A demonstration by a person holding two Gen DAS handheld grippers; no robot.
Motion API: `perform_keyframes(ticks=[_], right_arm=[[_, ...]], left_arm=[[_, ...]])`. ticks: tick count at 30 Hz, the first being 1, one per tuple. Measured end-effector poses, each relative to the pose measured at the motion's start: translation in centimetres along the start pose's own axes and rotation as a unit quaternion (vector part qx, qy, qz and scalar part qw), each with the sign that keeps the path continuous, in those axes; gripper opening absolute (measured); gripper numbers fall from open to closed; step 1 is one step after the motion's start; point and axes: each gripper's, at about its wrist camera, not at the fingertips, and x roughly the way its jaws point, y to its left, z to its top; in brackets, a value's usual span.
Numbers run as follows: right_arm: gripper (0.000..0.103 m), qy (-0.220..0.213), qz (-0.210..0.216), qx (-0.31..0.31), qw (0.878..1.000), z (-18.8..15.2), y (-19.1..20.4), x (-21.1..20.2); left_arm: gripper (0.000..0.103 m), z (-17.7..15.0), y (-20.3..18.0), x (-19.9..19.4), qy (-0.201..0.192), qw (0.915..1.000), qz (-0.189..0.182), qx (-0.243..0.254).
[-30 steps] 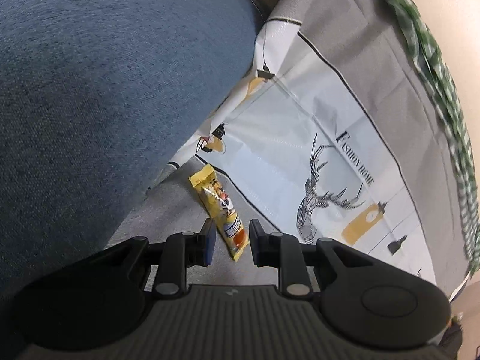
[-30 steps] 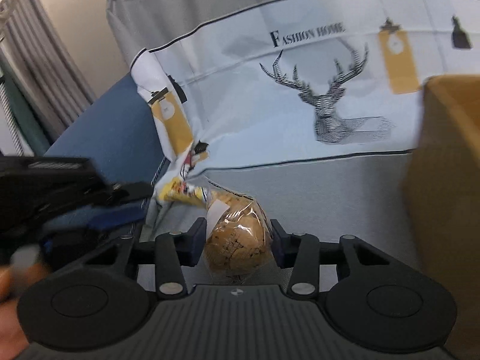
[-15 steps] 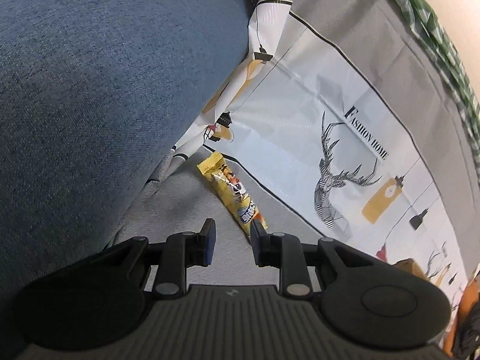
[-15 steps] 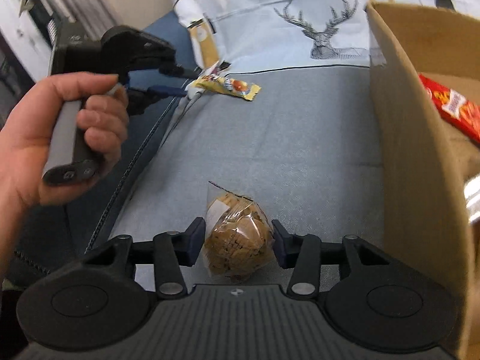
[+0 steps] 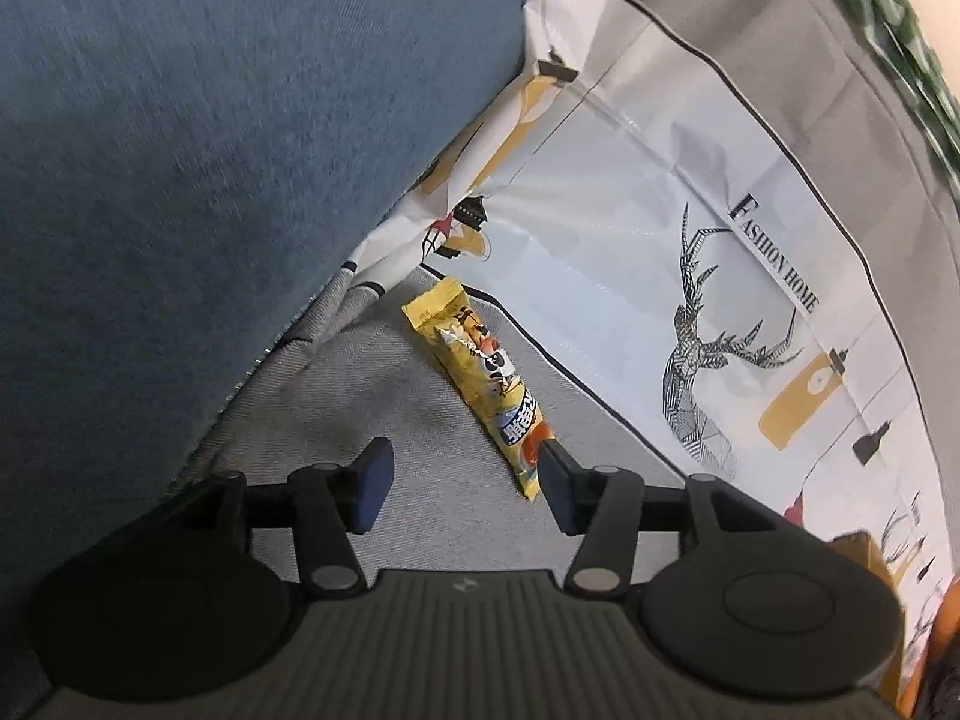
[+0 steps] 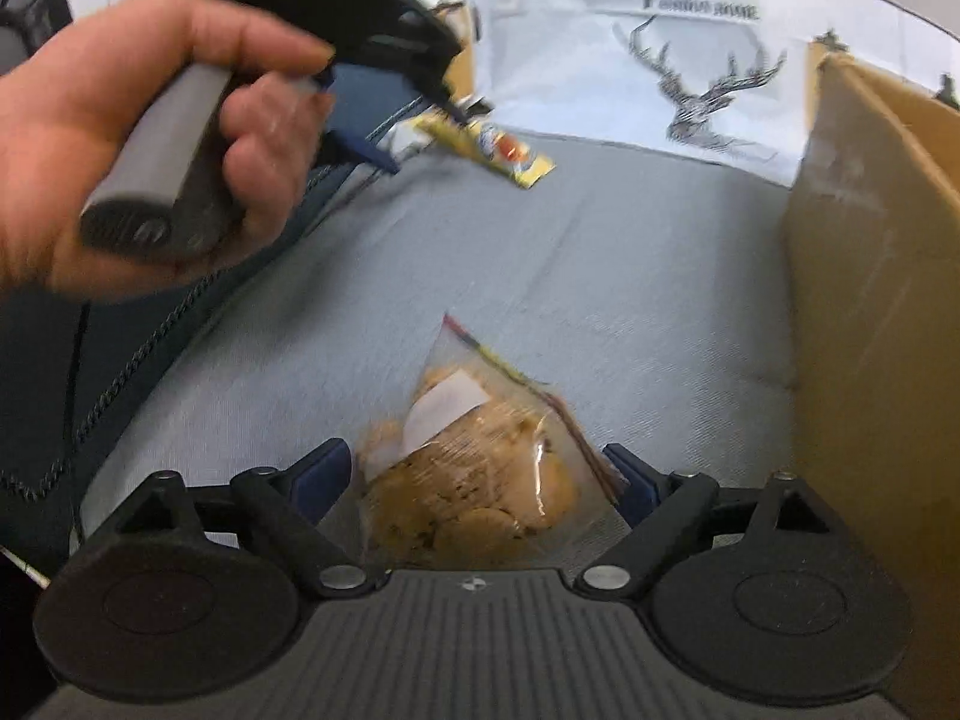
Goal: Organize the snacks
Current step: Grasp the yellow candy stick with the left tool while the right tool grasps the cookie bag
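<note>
Clear bag (image 6: 474,468) holds cookies; cardboard box (image 6: 870,276) stands beside it.

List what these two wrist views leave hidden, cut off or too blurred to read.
- Cardboard box, right wrist view: its near wall hides the contents; the frame edge cuts it.
- Cookie bag, right wrist view: motion blur hides whether the right gripper touches it; its jaws have just been opening.
- Yellow snack packet, left wrist view: one finger of the left gripper covers its near end.
- White label: blurred, unreadable.
</note>
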Motion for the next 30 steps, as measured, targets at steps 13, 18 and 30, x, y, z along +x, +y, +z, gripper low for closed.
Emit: perform_keyframes(ticks=[13,18,30], right_arm=[[0.066,0.002,0.001,-0.01,1.0,-0.5,0.1,-0.1],[0.065,-0.004,0.004,-0.012,1.0,-0.8,0.2,-0.6],[0.063,-0.013,0.008,-0.006,1.0,-0.4,0.0,-1.6]], left_arm=[[0.079,-0.1,-2.9,4.1,-0.057,0.9962,0.055,0.035],[0.036,-0.1,-3.1,5.0,-0.066,0.991,0.091,0.072],[0.011,-1.9,-3.7,-2.2,-0.012,0.9917,0.045,0.12]])
